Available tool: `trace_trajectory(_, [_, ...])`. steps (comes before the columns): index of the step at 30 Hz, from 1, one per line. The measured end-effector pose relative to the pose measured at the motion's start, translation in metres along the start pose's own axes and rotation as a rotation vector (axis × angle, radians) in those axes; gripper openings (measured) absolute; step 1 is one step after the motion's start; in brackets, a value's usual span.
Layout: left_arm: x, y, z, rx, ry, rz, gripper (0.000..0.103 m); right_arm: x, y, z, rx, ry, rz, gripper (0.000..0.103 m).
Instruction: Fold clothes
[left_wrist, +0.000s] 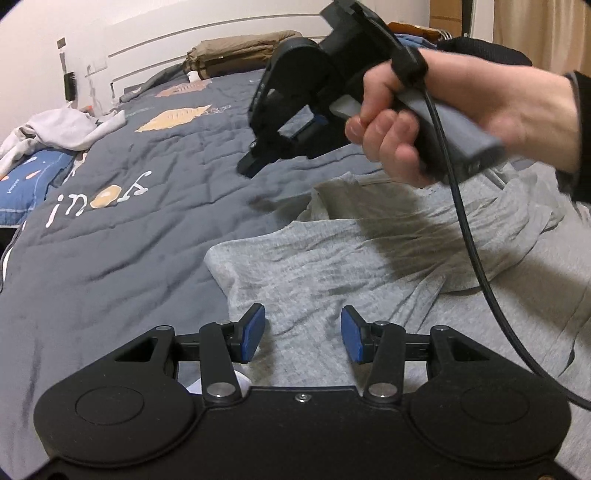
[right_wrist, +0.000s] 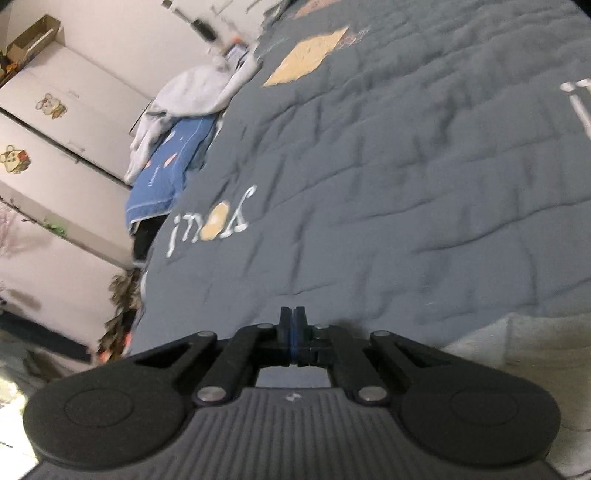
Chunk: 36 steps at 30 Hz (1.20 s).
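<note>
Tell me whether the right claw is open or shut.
Shut: the right claw has its two fingers pressed together with nothing between them, above the quilt.

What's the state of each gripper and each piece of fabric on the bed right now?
left gripper: open, fingers apart over the grey garment, nothing held.
right gripper: shut, fingers together, nothing between them, above the quilt.
grey garment: spread out, wrinkled, not yet folded.
quilt: laid flat over the bed, lightly creased.
pale clothes pile: crumpled heap at the bed's edge.
</note>
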<state>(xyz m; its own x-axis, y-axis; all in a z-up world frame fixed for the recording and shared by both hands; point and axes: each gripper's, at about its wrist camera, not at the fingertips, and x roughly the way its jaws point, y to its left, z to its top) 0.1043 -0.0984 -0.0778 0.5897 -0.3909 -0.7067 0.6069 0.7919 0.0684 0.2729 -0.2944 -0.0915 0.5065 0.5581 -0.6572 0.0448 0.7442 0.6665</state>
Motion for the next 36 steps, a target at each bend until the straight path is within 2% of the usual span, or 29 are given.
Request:
trace_trajectory(1, [-0.001,0.000,0.000,0.001,-0.003,-0.004,0.046,0.000,0.004,0.001,-0.027,0.024,-0.011,0.004])
trace_trajectory(5, [0.000,0.001,0.001,0.002,-0.007,0.001,0.046,-0.011,0.017,-0.003,-0.205,0.107,-0.168,0.014])
trace_trajectory(7, [0.000,0.001,0.001,-0.002,-0.011,0.001,0.046,-0.020,0.019,-0.008,-0.300,0.127,-0.221,0.031])
trace_trajectory(10, [0.000,0.001,0.001,-0.002,-0.013,0.002,0.046,-0.025,0.017,-0.015,-0.403,0.142,-0.307,0.042])
trace_trajectory(11, [0.000,0.000,0.002,-0.002,-0.014,0.003,0.046,-0.025,0.016,-0.017,-0.416,0.155,-0.327,0.043])
trace_trajectory(17, [0.000,-0.001,0.003,-0.001,-0.017,0.007,0.046,-0.006,0.010,-0.032,-0.429,0.198,-0.324,0.043])
trace_trajectory(18, [0.000,-0.001,0.003,-0.001,-0.018,0.008,0.046,-0.001,0.010,-0.034,-0.436,0.202,-0.327,0.039])
trace_trajectory(20, [0.000,-0.001,0.003,-0.003,-0.017,0.010,0.046,0.004,0.008,-0.035,-0.417,0.180,-0.336,0.012])
trace_trajectory(21, [0.001,-0.001,0.003,-0.005,-0.017,0.010,0.046,0.006,0.006,-0.034,-0.399,0.165,-0.336,0.003])
trace_trajectory(22, [0.001,-0.001,0.003,-0.006,-0.017,0.011,0.046,0.005,0.003,-0.030,-0.362,0.151,-0.321,0.002])
trace_trajectory(28, [-0.001,0.000,0.004,-0.020,-0.030,0.020,0.046,-0.021,-0.013,-0.010,-0.167,-0.029,-0.181,0.001])
trace_trajectory(30, [-0.001,0.001,0.005,-0.022,-0.030,0.028,0.046,-0.018,-0.018,-0.007,-0.134,-0.032,-0.160,0.001])
trace_trajectory(33, [-0.003,0.003,0.003,-0.006,-0.025,0.044,0.046,-0.009,-0.018,-0.006,-0.164,0.006,-0.208,0.004])
trace_trajectory(36, [-0.011,0.004,0.000,0.056,-0.027,0.055,0.053,-0.020,-0.015,-0.010,-0.182,0.008,-0.195,0.012])
